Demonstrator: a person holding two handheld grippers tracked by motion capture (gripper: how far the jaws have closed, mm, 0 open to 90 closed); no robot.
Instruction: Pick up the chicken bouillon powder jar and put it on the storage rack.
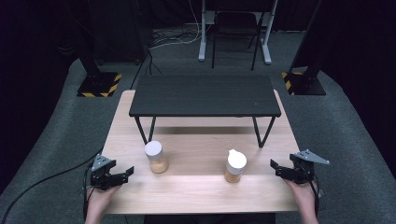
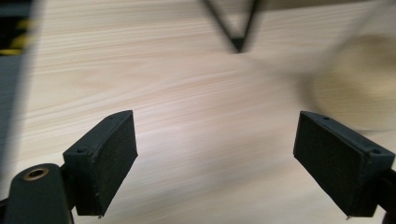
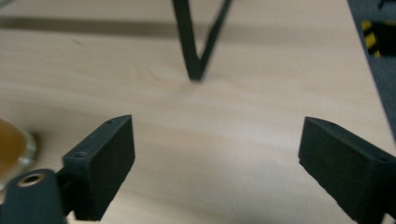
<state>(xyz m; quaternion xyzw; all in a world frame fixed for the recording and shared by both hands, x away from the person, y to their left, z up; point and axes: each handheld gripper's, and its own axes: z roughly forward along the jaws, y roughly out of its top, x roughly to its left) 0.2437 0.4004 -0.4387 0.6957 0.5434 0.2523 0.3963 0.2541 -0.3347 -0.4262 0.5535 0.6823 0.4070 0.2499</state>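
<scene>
Both pairs of jaws stand apart with only bare wood between them. The left gripper [image 1: 122, 174] sits just left of the white-capped spice jar [image 1: 156, 157]; the right gripper [image 1: 277, 168] is right of the spouted jar [image 1: 235, 166]. Behind both jars on the wooden table [image 1: 196, 186], a black riser shelf [image 1: 204, 95] stands.

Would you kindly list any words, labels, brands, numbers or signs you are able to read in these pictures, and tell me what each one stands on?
No readable text.
Left jar: white lid and amber contents, no label visible.
Right jar: likewise, no label visible.
Black shelf: no writing.
Tongs, left and right: no marking visible.
Floor stand bases: yellow-and-black hazard stripes, a sign without words.
</scene>
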